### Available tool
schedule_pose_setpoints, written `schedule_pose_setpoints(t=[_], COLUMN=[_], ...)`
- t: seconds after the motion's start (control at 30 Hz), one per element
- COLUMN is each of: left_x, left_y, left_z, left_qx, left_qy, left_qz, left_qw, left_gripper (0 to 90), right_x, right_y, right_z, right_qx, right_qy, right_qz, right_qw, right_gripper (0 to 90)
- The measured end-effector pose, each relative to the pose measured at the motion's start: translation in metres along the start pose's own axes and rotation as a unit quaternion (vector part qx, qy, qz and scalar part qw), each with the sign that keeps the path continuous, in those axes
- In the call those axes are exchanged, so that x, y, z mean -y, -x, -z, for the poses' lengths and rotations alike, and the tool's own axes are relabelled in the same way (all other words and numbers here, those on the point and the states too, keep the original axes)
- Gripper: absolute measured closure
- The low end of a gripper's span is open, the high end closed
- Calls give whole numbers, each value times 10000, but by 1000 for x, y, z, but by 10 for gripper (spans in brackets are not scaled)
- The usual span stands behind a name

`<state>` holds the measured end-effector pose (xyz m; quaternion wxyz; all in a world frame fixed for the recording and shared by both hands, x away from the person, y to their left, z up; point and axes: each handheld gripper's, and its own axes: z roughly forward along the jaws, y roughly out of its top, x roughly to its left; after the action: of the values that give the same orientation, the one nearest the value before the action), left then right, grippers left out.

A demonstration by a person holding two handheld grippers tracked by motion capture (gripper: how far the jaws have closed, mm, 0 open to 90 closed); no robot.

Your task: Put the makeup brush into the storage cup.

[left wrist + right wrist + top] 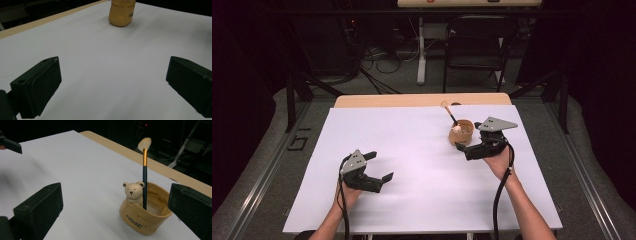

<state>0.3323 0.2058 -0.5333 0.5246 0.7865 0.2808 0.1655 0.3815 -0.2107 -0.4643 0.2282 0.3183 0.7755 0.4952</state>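
A tan cup (461,132) with a small bear figure (133,191) on its rim stands at the right back of the white sheet (412,150). A dark-handled brush (144,180) with pale bristles stands upright in it. My right gripper (469,137) sits just right of the cup, open, with nothing between its jaws; in the right gripper view (115,210) the cup (145,212) lies a little ahead, nearer the right jaw. My left gripper (379,166) rests at the left front, open and empty. In the left gripper view (112,85) the cup (121,12) stands far ahead.
The sheet covers a wooden table whose bare strip (412,100) runs along the back edge. Beyond the table are a black chair (477,40), cables on the floor and a white table leg (421,50). Metal rails run along both sides.
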Motion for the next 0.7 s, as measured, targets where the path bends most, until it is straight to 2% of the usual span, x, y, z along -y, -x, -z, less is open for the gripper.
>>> schedule_pose_setpoints(t=[0.17,0.2,0.4,0.43,0.7], left_x=[-1,-1,-1,-1,6], left_y=[1,2,3,4,5], left_z=[7,8,15,16,29], left_qx=[94,39,271,173,237], left_qy=[91,77,162,150,131], left_qz=[-17,-60,-228,-228,-353], left_qw=[9999,9999,9992,9995,9990], left_gripper=[0,0,0,0,0], right_x=[6,7,15,16,30], right_y=[-8,-10,-18,-19,-27], right_z=[9,11,18,19,32], right_qx=[-36,-58,-179,-166,-184], right_qy=[181,216,341,373,444], right_qz=[124,139,215,201,204], right_qw=[9998,9997,9990,9990,9986], right_gripper=[0,0,0,0,0])
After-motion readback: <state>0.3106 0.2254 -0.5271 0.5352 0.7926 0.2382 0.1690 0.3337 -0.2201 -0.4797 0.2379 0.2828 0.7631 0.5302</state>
